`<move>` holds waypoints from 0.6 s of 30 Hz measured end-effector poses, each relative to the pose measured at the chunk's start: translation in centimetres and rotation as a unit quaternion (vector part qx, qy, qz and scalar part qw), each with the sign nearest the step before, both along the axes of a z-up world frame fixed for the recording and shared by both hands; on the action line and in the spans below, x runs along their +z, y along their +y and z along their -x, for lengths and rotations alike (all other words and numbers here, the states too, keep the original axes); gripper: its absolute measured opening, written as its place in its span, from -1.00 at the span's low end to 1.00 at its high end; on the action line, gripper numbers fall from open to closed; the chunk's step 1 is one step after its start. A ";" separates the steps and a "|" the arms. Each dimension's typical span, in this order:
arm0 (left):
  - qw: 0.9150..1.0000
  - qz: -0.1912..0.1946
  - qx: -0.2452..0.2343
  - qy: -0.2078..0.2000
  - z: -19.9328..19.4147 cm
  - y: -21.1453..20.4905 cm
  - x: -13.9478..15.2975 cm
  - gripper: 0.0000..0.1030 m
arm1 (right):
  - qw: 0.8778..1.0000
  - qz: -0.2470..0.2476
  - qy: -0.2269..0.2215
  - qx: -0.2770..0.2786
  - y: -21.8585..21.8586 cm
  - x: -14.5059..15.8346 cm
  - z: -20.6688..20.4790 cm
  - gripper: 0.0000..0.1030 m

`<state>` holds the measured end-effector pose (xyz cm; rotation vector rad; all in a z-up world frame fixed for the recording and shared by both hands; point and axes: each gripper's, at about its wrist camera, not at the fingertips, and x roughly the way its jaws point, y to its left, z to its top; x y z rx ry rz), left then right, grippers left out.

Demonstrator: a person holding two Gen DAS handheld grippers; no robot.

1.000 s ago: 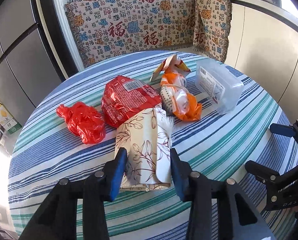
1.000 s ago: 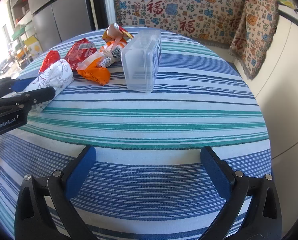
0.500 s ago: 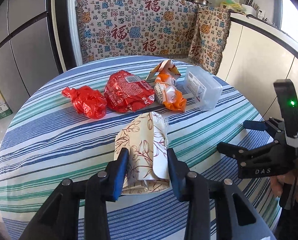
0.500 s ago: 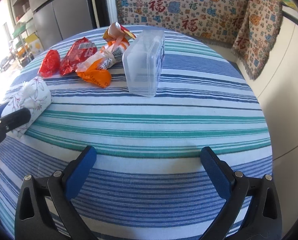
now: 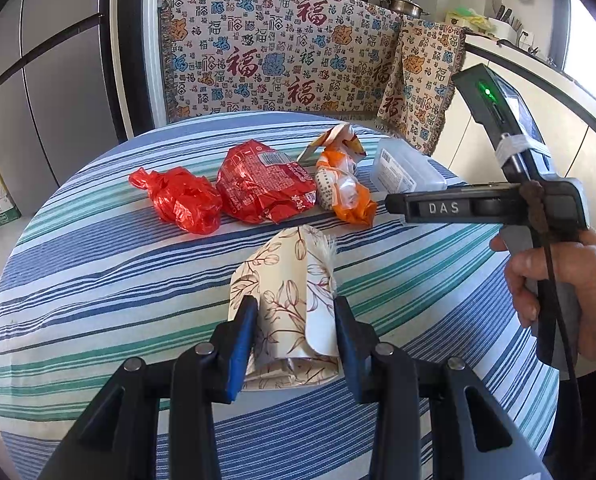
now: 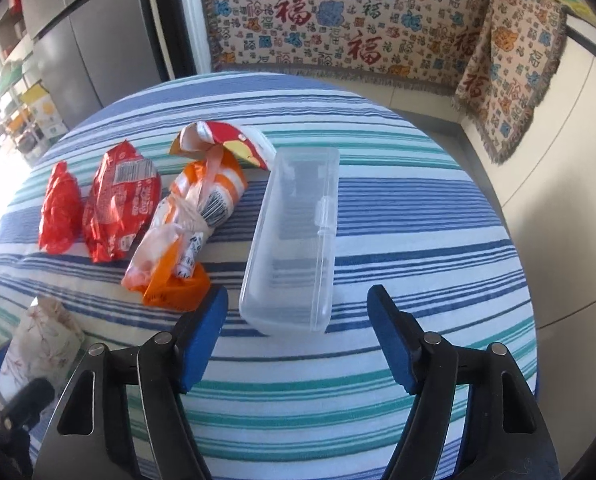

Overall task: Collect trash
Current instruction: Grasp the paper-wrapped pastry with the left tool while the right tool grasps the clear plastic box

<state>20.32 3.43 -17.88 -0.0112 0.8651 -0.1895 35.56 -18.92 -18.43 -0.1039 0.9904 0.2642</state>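
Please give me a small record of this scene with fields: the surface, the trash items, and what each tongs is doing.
surface: round table with striped cloth
left tongs: shut on floral paper pack
right tongs: open, jaws have just been closing, nothing pressed; aimed at clear plastic box
other trash: red plastic bag, red snack wrapper, orange wrapper bundle

Clear glossy plastic box (image 6: 293, 240); crinkled shiny red wrapper (image 5: 263, 186); matt woven striped tablecloth (image 5: 97, 272).
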 end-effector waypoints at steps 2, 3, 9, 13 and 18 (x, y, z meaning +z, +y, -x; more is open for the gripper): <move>1.000 0.000 0.001 0.000 -0.1 0.0 0.1 -0.25 | 1.000 -0.008 -0.005 -0.007 -0.2 0.5 -0.4 0.41; 1.000 0.001 0.001 0.000 -0.1 0.0 0.1 -0.25 | 1.000 -0.009 -0.004 -0.006 -0.3 0.6 -0.6 0.31; 1.000 0.007 -0.004 0.001 0.0 -0.1 0.3 -0.25 | 1.000 -0.020 0.009 0.005 -1.3 1.0 0.0 -0.37; 1.000 0.016 -0.011 0.004 0.2 -0.4 0.3 -0.25 | 0.999 -0.028 0.013 0.023 -2.2 1.3 2.4 -0.37; 0.999 0.029 -0.020 0.011 0.4 -1.2 0.2 -0.25 | 0.998 -0.033 0.020 0.048 -3.2 1.6 6.7 -0.37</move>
